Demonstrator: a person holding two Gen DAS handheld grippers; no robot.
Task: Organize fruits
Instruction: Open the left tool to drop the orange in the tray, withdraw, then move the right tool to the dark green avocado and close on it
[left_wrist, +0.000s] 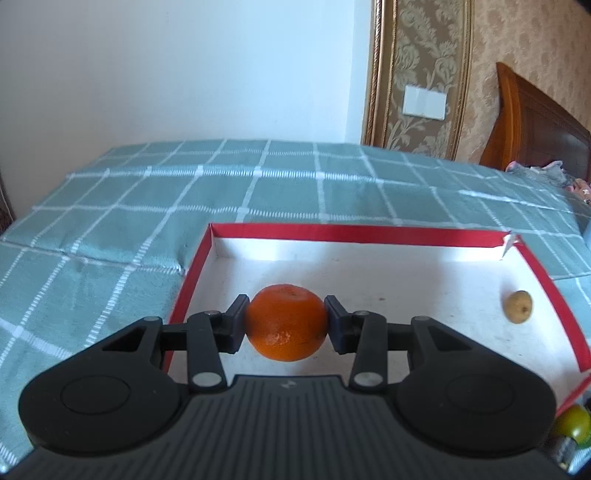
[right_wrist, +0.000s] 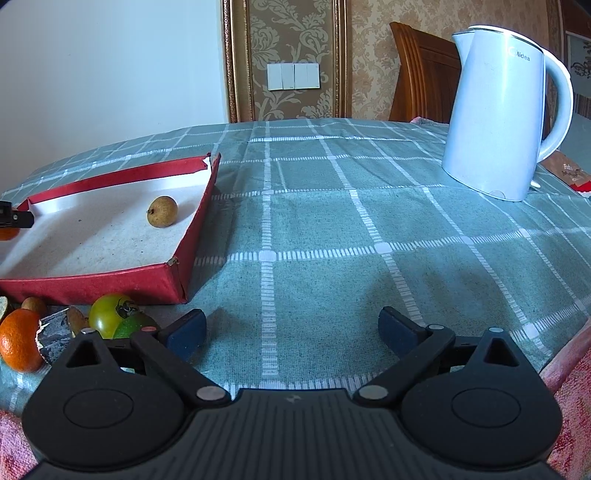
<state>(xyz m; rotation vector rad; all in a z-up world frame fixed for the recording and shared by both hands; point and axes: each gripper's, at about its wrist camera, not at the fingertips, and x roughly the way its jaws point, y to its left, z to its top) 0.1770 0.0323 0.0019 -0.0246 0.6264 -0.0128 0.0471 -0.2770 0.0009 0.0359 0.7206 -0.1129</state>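
- Left tongs (left_wrist: 287, 324) pinch an orange (left_wrist: 286, 322) from both sides, low in the middle of the left view, the pads pressed against its skin and the fruit held over the white floor of a shallow red box (left_wrist: 373, 232).
- Right tongs (right_wrist: 291, 332) stand wide apart at the bottom of the right view with nothing between them, only cloth below.
- Inside the box a small brown fruit (right_wrist: 161, 211) lies alone near its right wall; in the left view it shows at the right edge.
- At the lower left of the right view, in front of the box, more fruit is bunched together: a second orange (right_wrist: 18, 339), a green tomato (right_wrist: 107, 314) and some smaller brown pieces, partly hidden.
- Covering the whole surface is a grey-green cloth with a white check (right_wrist: 332, 240), creased in places.
- At the upper right of the right view a pale blue kettle (right_wrist: 498, 122) stands on the cloth, well away from the box.
- Behind it all: a plain white wall on the left, gold patterned wallpaper in a gilt frame with a white switch plate (right_wrist: 293, 75), and a dark wooden chair back (right_wrist: 421, 74) to the right.
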